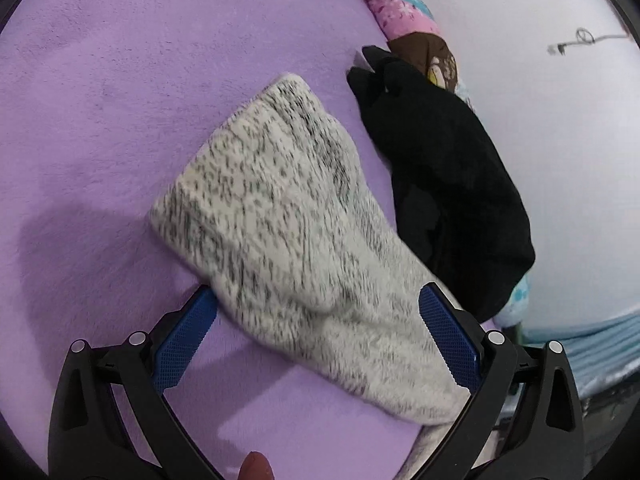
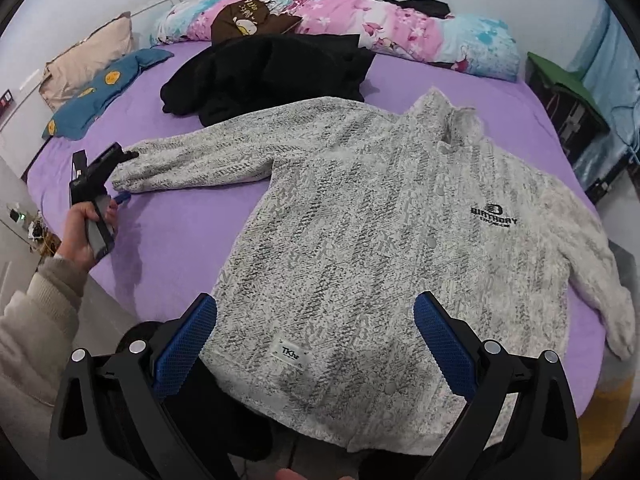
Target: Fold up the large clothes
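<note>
Right wrist view: a grey fleece sweater (image 2: 360, 216) lies spread across the purple bed (image 2: 180, 240), filling frame centre; both the right gripper (image 2: 316, 344) and left gripper (image 1: 318, 334) hold jaws open, the left's around a sleeve cuff (image 1: 280, 208).

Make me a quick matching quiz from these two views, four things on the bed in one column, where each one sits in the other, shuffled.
Things
1. grey-and-white fleece jacket
2. black garment
3. blue cushion with yellow patches
4. pink-and-blue floral quilt

Places
A. bunched beyond the fleece
B. rolled along the far edge by the wall
C. spread flat in the middle
D. far left corner, beside a beige pillow

Pairs: 1-C, 2-A, 3-D, 4-B
</note>
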{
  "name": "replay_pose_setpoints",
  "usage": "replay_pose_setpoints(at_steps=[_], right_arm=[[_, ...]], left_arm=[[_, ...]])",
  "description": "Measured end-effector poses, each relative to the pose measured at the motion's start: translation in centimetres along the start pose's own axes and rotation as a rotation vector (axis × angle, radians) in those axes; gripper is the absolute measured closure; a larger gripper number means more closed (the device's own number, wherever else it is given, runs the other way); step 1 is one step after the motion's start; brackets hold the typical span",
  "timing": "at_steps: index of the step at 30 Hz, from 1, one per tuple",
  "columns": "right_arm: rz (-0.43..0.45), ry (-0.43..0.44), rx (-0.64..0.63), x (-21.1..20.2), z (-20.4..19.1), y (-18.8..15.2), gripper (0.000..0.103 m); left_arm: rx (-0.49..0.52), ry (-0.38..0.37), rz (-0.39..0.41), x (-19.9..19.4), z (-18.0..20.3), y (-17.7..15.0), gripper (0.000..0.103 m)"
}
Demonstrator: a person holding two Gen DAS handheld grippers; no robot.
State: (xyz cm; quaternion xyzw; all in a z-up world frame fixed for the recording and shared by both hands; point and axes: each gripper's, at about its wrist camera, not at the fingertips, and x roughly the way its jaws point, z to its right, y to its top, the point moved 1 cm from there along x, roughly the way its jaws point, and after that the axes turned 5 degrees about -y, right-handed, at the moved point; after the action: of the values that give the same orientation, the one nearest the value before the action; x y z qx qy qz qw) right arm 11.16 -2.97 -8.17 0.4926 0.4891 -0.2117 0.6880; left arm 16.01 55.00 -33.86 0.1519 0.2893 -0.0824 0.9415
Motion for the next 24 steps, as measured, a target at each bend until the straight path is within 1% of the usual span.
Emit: replay_pose_setpoints(at_steps=[1,2,4,5,6,7,8,10,11,12,13,14,16,20,22,24], right_arm=[[0.002,0.003,0.004,-0.1,0.2,0.1,0.006],[0.003,0.008,0.011,-0.1,0.4,0.1,0.006],[0.002,-0.001,0.013,-0.1,0.6,0.2,0.006],[-0.002,-0.033,0.004,0.0,0.6,0.2,0.006],[-0.007,-0.082,-0.010,0.2,0.6,0.1,0.006],[-0.016,-0.122,-0.020,0.4,0.5,0.0,0.006],[-0.033,-0.126,-0.016,0.7,0.7,-0.1,0.006],[-0.047,-0.108,0.005,0.9,1.2,-0.3,0.006],[-0.049,-0.104,0.015,0.8,1.4,-0.3,0.006],[-0.052,-0.101,0.017,0.8,1.7,-0.3,0.006],[-0.053,-0.096,0.017,0.8,1.7,-0.4,0.006],[-0.053,-0.097,0.017,0.6,1.8,-0.4,0.006],[-0.043,-0.104,0.020,0.5,1.8,-0.4,0.006],[-0.028,-0.090,0.038,-0.3,2.1,-0.6,0.006],[-0.018,-0.057,0.058,-0.8,2.7,-0.5,0.006],[-0.010,-0.036,0.074,-1.2,3.2,-0.2,0.006]], left_arm=[[-0.009,-0.007,0.002,0.2,-0.3,0.3,0.006],[-0.017,-0.008,0.007,0.4,-0.5,0.5,0.009],[-0.026,0.007,0.017,0.6,-0.8,0.7,0.018],[-0.016,0.058,0.026,0.9,-0.9,0.8,0.032],[-0.005,0.111,0.022,1.2,-0.8,0.8,0.043],[0.006,0.145,0.019,1.3,-0.8,0.7,0.044],[0.017,0.155,0.023,1.2,-0.7,0.4,0.046],[0.013,0.158,0.031,1.0,-0.8,0.3,0.053],[-0.003,0.144,0.036,0.8,-1.0,0.3,0.063],[-0.014,0.128,0.039,0.4,-1.2,0.1,0.068],[-0.009,0.116,0.046,0.1,-1.1,0.0,0.073],[0.032,0.119,0.061,-0.3,-0.4,-0.1,0.081],[0.119,0.136,0.088,-1.0,1.4,-0.5,0.085],[0.175,0.126,0.130,-2.2,4.6,-0.8,0.089],[0.199,0.125,0.146,-2.9,6.0,-1.3,0.089],[0.246,0.125,0.167,-3.9,7.9,-2.1,0.089]])
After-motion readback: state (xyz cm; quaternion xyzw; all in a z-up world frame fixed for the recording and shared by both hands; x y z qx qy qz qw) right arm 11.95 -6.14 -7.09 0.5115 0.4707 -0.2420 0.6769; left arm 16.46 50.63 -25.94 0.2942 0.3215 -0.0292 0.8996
